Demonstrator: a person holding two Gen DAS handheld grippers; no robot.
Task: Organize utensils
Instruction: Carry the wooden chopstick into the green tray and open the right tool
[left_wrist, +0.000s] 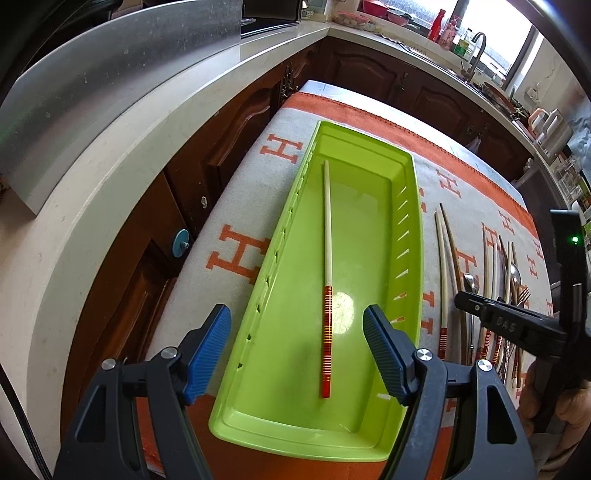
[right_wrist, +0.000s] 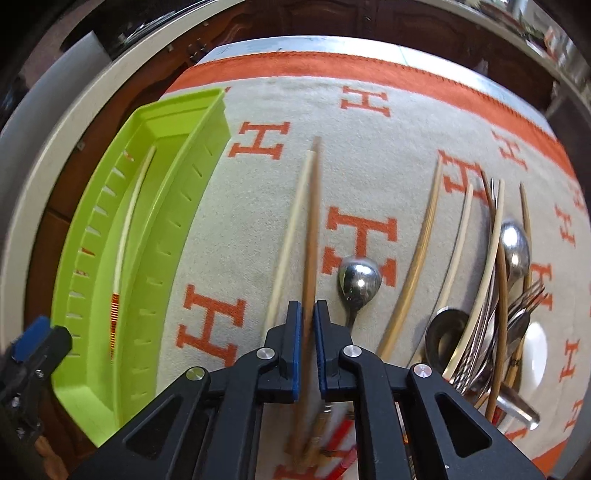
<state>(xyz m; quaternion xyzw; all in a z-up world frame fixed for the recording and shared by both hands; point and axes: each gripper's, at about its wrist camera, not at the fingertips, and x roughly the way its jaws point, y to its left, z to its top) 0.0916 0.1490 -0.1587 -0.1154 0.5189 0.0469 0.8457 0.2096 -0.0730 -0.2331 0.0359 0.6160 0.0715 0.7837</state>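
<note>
A lime green tray (left_wrist: 413, 206) lies lengthwise on the cloth and holds one cream chopstick (left_wrist: 327, 236) with a red striped handle. My left gripper (left_wrist: 295, 350) is open above the tray's near end, its jaws either side of the chopstick's handle. In the right wrist view my right gripper (right_wrist: 308, 332) is shut on a brown wooden chopstick (right_wrist: 312, 221), blurred. A cream chopstick (right_wrist: 291, 229) lies just left of it. The tray (right_wrist: 184, 177) sits at the left.
A pile of chopsticks, spoons and forks (right_wrist: 491, 302) lies at the right, and a lone spoon (right_wrist: 360, 280) is near the gripper. The orange and grey H-patterned cloth (right_wrist: 369, 122) covers the table. Dark wooden cabinets (left_wrist: 229, 140) and a pale counter (left_wrist: 110, 166) run along the left.
</note>
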